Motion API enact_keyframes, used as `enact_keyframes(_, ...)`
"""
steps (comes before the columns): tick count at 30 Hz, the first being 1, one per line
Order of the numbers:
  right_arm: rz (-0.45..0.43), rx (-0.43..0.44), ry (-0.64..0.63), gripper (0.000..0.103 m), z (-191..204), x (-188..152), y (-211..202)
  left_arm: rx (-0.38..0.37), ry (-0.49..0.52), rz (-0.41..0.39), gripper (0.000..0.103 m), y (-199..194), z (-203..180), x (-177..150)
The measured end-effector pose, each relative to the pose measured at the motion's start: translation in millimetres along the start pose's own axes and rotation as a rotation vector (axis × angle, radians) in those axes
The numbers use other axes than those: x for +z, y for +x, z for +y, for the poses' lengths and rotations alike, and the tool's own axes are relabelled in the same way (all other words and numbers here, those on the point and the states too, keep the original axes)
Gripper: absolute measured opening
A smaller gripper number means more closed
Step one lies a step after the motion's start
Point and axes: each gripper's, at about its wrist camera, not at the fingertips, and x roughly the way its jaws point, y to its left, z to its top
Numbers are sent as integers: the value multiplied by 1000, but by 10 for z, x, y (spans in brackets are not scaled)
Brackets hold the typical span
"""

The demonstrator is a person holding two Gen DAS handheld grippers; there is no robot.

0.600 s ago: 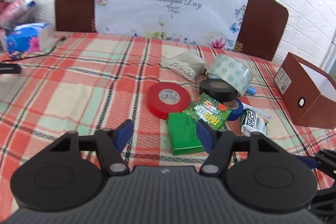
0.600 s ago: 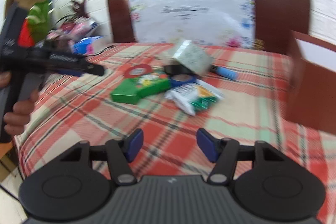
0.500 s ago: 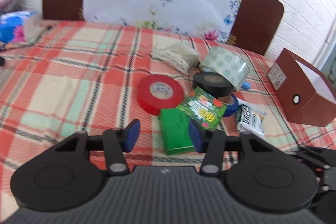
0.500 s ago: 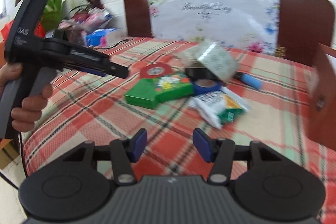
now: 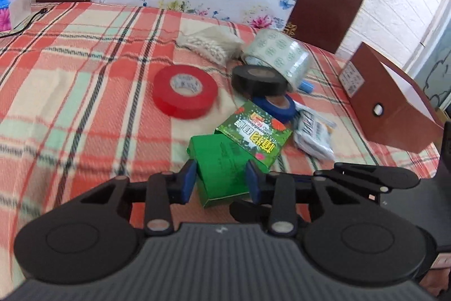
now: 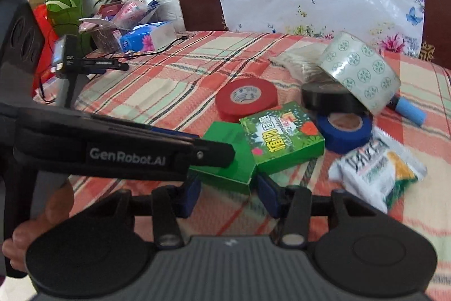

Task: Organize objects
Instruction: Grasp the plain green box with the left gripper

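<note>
Blue-padded left gripper (image 5: pixel 220 181) straddles the plain green box (image 5: pixel 222 174), jaws narrowed, pads just beside its sides; contact can't be confirmed. Right gripper (image 6: pixel 228 192) narrow too, nothing between its pads, box corner just ahead. Printed green box (image 6: pixel 282 137) leans on the plain one. Red tape (image 5: pixel 184 90), black tape (image 5: pixel 258 81), blue tape (image 6: pixel 342 131), patterned tape (image 6: pixel 362 72) behind on plaid cloth (image 5: pixel 70 92). Brown box (image 5: pixel 391 106) right.

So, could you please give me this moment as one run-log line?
task: organize objects | left gripper: jaws flank plain green box, grip unclear | right gripper: open, empty, near same box
</note>
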Motion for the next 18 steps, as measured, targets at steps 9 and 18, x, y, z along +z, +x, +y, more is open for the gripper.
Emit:
enact_keyframes(9, -6, -28, 58, 53, -154, -561, -726, -109, 112, 54, 40, -35, -675, -354)
enact_keyframes(18, -89, -68, 264, 57, -692, -649, -1084, -68, 46, 58, 45, -28, -662, -344)
